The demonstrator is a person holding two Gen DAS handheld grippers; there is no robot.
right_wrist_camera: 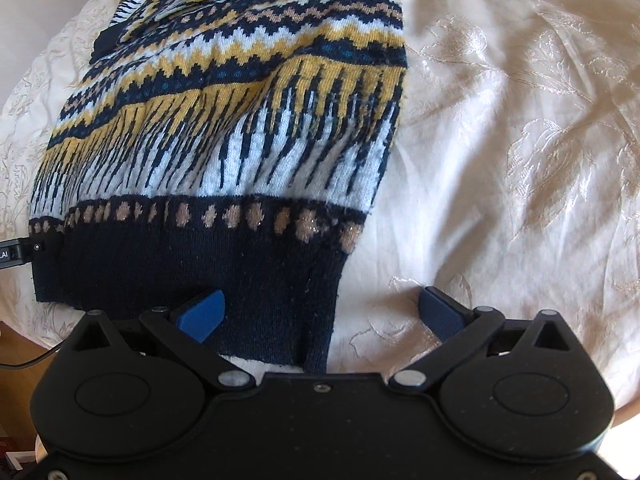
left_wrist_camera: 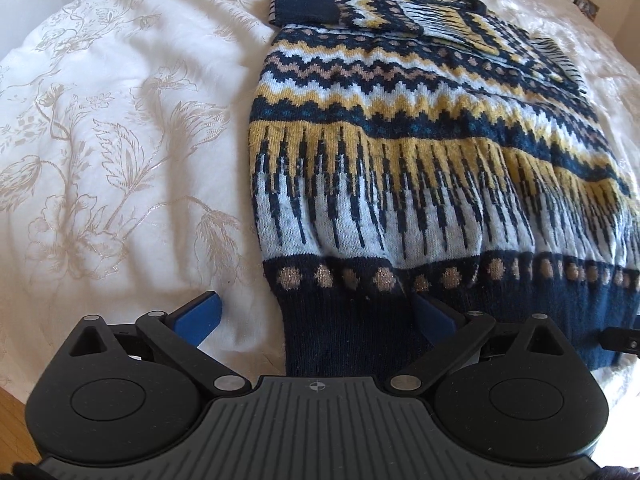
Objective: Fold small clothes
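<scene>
The patterned knit sweater (left_wrist_camera: 400,152) lies flat on the floral bedspread (left_wrist_camera: 120,120), sleeves folded in. The left gripper (left_wrist_camera: 316,312) and right gripper (right_wrist_camera: 322,312) stand wide over its lower hem corners, probably to pinch them for the next fold

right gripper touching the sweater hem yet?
Cannot tell. In the right wrist view the right gripper is open, straddling the corner of the sweater's navy hem; the left finger overlaps the knit, but neither contact nor a gap shows.
</scene>
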